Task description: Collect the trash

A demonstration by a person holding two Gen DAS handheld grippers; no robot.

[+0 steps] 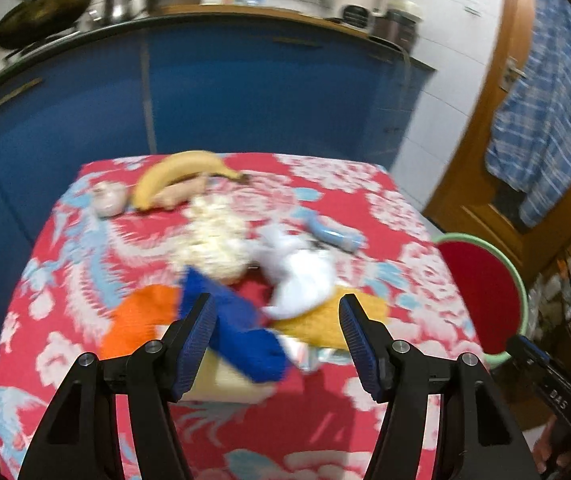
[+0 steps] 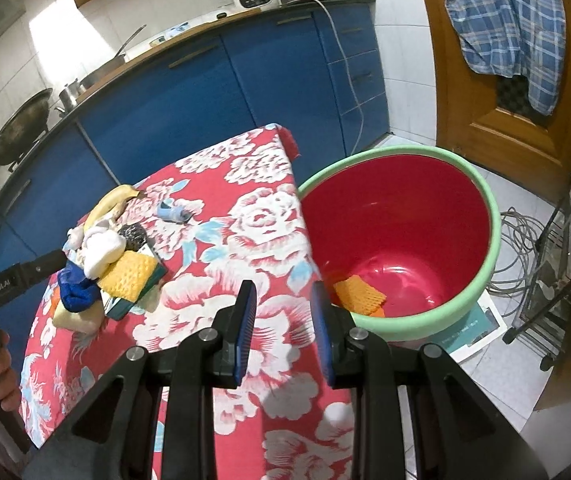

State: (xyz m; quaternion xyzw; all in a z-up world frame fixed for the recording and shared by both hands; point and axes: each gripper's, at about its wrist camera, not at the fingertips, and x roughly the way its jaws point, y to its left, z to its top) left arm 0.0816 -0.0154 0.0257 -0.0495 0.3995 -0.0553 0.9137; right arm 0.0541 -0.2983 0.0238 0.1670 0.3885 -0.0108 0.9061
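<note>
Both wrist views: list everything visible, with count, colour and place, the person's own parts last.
table cloth: one, red floral, covers the table
banana: one, yellow, far side
sponge: one, yellow, in the pile
blue cloth: one, pile front
white cloth: one, atop the pile
light blue scrap: one, apart from the pile
bucket: one, red inside, green rim, on the floor beside the table
orange sponge: one, in the bucket
left tongs: open, over the pile
right tongs: open, empty
</note>
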